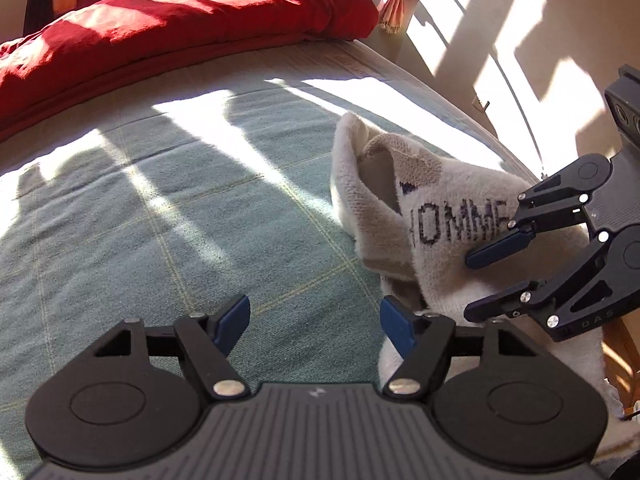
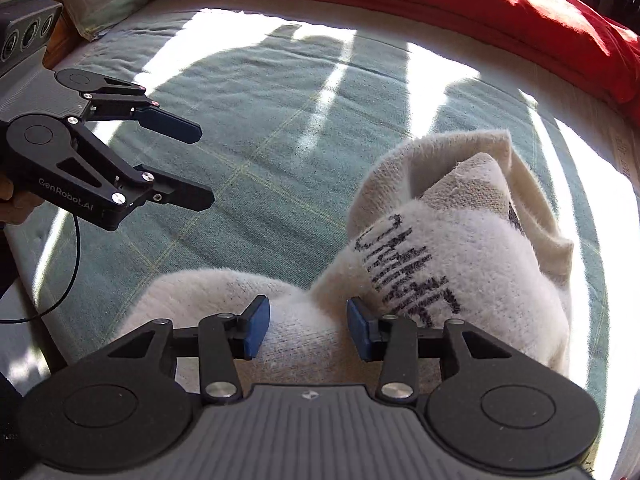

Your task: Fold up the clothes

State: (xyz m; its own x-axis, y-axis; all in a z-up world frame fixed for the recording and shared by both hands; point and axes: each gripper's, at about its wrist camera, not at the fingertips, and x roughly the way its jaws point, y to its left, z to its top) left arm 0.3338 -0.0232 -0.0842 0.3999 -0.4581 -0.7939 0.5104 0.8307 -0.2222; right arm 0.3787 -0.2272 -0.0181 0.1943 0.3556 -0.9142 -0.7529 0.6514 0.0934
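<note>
Nearest our right wrist camera, the right gripper [image 2: 306,330] straddles a thick part of the sock [image 2: 460,264]. Its jaws are partly apart with knit between them; the pads look to sit at the fabric's sides, but we cannot tell whether they press, so we count this as no firm hold. From the left wrist view the left gripper [image 1: 314,326] has its jaws apart over bare blanket [image 1: 160,220], with nothing between them, just beside the sock's near edge.

We see the sock lying bunched on the blanket, well short of the red duvet [image 1: 180,28] that runs along the far side of the bed. One end of the sock stands up as an open, folded-back flap; the lettered band faces up, and the rest trails back under the right gripper toward the bed's near edge.

We judge the sock light, soft and floppy, a fuzzy terry knit that will sag from any one point and stretch somewhat. It should not slip much against the pads, and it is not fragile. We would take hold at the edges: one gripper on the raised flap at the far end, the other on the trailing end near us, pinching through both layers so that the sock can be drawn flat before we fold it.
</note>
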